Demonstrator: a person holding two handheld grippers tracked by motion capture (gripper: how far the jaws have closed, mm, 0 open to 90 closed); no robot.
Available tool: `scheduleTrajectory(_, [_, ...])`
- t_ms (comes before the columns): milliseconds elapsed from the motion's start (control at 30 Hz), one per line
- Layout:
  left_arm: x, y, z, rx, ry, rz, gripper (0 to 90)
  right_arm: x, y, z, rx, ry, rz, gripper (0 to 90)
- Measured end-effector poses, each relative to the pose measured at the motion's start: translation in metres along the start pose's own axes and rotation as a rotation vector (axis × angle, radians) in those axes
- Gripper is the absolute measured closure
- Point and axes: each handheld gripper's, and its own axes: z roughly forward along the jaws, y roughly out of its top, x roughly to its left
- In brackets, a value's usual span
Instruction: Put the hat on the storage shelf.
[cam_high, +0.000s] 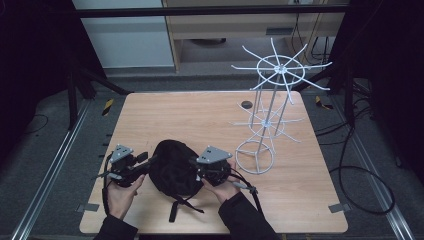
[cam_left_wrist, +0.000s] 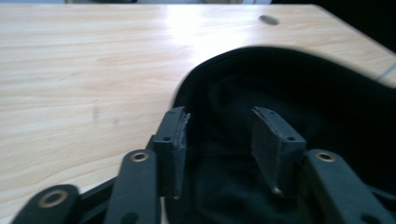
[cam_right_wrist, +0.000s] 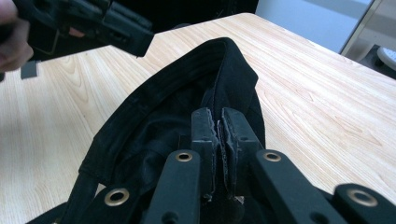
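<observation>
A black fabric hat (cam_high: 172, 167) lies opening-up near the front of the wooden table (cam_high: 200, 115), its straps (cam_high: 182, 205) trailing toward the front edge. My left gripper (cam_high: 147, 159) is at the hat's left side. Its jaws stand apart in the left gripper view (cam_left_wrist: 219, 114), one pad outside the rim and one over the dark inside of the hat (cam_left_wrist: 327, 102), neither pressing on it. My right gripper (cam_high: 192, 162) is at the hat's right side, and its pads (cam_right_wrist: 219, 114) are pinched together on the hat's rim (cam_right_wrist: 154, 107). The left gripper (cam_right_wrist: 135, 39) appears across the hat at upper left.
A tall white wire rack (cam_high: 267, 115) with spoked rings stands on the table's right half, close to my right hand. A small dark hole (cam_high: 246, 104) sits near the far edge. Bare wood spreads behind the hat and to the front right.
</observation>
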Motion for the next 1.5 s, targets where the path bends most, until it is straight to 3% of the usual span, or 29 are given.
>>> scheduleTrajectory(200, [-0.018, 0.009, 0.007, -0.022, -0.061, -0.015, 47.2, 0.006, -0.002, 0.001, -0.002, 0.012, -0.010, 83.8])
scheduleTrajectory(367, [-0.027, 0.017, 0.013, -0.028, -0.086, -0.021, 42.5, 0.008, -0.004, 0.002, 0.001, 0.021, -0.013, 83.7])
scheduleTrajectory(733, [-0.043, 0.020, 0.029, -0.013, -0.099, -0.012, 33.4, 0.014, -0.005, 0.005, 0.002, 0.055, -0.028, 83.5])
scheduleTrajectory(867, [-0.047, 0.019, 0.036, 0.004, -0.075, 0.001, 34.0, 0.017, -0.006, 0.007, 0.010, 0.070, -0.046, 83.4])
scheduleTrajectory(1067, [-0.046, 0.017, 0.039, 0.025, -0.046, -0.013, 42.8, 0.018, -0.007, 0.008, 0.017, 0.081, -0.034, 83.3])
scheduleTrajectory(1267, [-0.047, 0.015, 0.040, 0.034, -0.031, -0.022, 41.9, 0.020, -0.008, 0.010, 0.014, 0.080, -0.044, 83.4])
scheduleTrajectory(1367, [-0.048, 0.014, 0.041, 0.043, -0.032, -0.024, 43.3, 0.020, -0.008, 0.010, 0.019, 0.084, -0.045, 83.5])
scheduleTrajectory(1500, [-0.049, 0.012, 0.043, 0.061, -0.044, -0.044, 51.7, 0.022, -0.008, 0.011, 0.023, 0.092, -0.051, 83.4])
